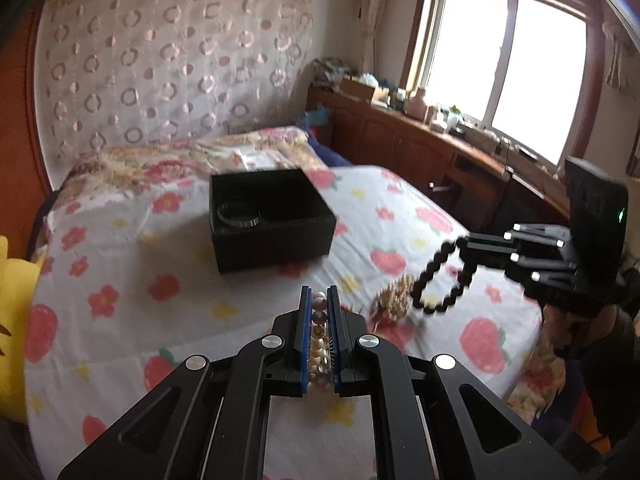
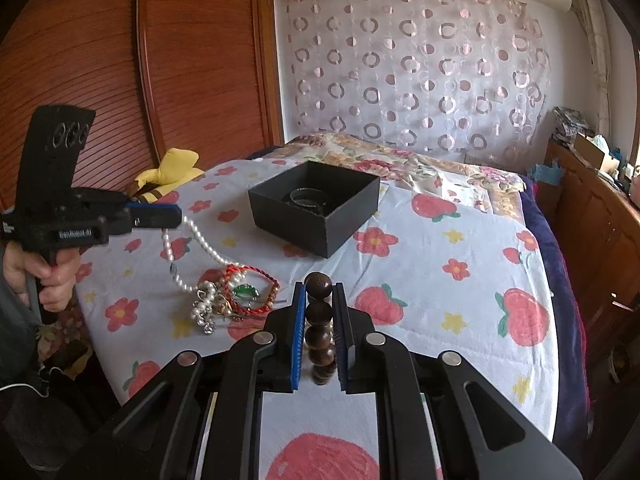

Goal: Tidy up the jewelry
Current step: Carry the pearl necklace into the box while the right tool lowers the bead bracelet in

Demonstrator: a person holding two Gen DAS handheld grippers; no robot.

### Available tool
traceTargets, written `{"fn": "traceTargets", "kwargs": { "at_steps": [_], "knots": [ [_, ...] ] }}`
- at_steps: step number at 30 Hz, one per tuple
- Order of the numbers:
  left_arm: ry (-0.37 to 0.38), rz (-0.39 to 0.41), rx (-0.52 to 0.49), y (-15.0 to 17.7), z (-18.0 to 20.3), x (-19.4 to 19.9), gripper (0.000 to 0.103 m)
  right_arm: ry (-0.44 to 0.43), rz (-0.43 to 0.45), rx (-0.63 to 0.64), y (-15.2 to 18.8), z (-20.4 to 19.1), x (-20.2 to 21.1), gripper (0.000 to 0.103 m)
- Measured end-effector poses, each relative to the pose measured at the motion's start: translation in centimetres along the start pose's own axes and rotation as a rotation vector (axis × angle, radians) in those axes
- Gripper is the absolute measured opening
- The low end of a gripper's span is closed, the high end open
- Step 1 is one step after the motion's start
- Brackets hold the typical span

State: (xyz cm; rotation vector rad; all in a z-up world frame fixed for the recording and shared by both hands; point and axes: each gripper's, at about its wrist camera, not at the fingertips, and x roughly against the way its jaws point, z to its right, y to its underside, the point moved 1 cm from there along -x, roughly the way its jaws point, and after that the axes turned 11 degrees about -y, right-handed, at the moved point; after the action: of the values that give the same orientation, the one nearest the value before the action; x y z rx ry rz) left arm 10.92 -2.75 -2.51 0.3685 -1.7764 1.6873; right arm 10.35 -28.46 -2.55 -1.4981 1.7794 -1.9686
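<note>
My left gripper (image 1: 320,300) is shut on a white pearl necklace (image 2: 200,240), which hangs from it down to a heap of jewelry (image 2: 228,300) on the bed. My right gripper (image 2: 319,292) is shut on a dark wooden bead bracelet (image 2: 319,320), held above the bed; from the left wrist view the bracelet (image 1: 440,280) dangles from the right gripper (image 1: 466,246). The heap holds a red cord bracelet (image 2: 256,280), a green pendant and pearl pieces. An open black box (image 1: 272,216) sits further back on the bed with a metal bangle (image 1: 238,216) inside; it also shows in the right wrist view (image 2: 316,208).
The bed has a white sheet with strawberries and flowers (image 2: 440,272). A yellow plush toy (image 2: 172,172) lies at its left edge by a wooden wardrobe (image 2: 100,60). A wooden cabinet with clutter (image 1: 420,136) runs under the window on the right.
</note>
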Motion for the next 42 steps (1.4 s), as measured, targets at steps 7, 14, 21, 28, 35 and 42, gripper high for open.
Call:
{"fn": "traceTargets", "kwargs": {
  "at_steps": [7, 14, 21, 28, 35, 42],
  "knots": [
    [-0.007, 0.083, 0.004, -3.4, 0.1, 2.0, 0.006, -0.004, 0.034, 0.028, -1.7, -0.5, 0.8, 0.015],
    [-0.01, 0.145, -0.014, -6.8, 0.6, 3.5, 0.006, 0.0, 0.063, 0.046, -3.4, -0.9, 1.5, 0.015],
    [-0.028, 0.195, -0.04, -9.2, 1.2, 4.9, 0.006, -0.001, 0.077, 0.063, -4.3, -1.3, 1.7, 0.015],
    [-0.055, 0.236, -0.055, -12.1, 1.3, 5.2, 0.006, 0.004, 0.096, 0.07, -5.5, -1.0, 1.8, 0.015],
    [-0.088, 0.249, -0.055, -14.8, 1.0, 4.2, 0.007, 0.01, 0.128, 0.097, -8.9, -0.8, 1.9, 0.015],
    [-0.098, 0.262, -0.055, -17.7, 0.0, 2.8, 0.007, 0.003, 0.156, 0.139, -12.5, -0.4, 1.1, 0.015]
  ]
}}
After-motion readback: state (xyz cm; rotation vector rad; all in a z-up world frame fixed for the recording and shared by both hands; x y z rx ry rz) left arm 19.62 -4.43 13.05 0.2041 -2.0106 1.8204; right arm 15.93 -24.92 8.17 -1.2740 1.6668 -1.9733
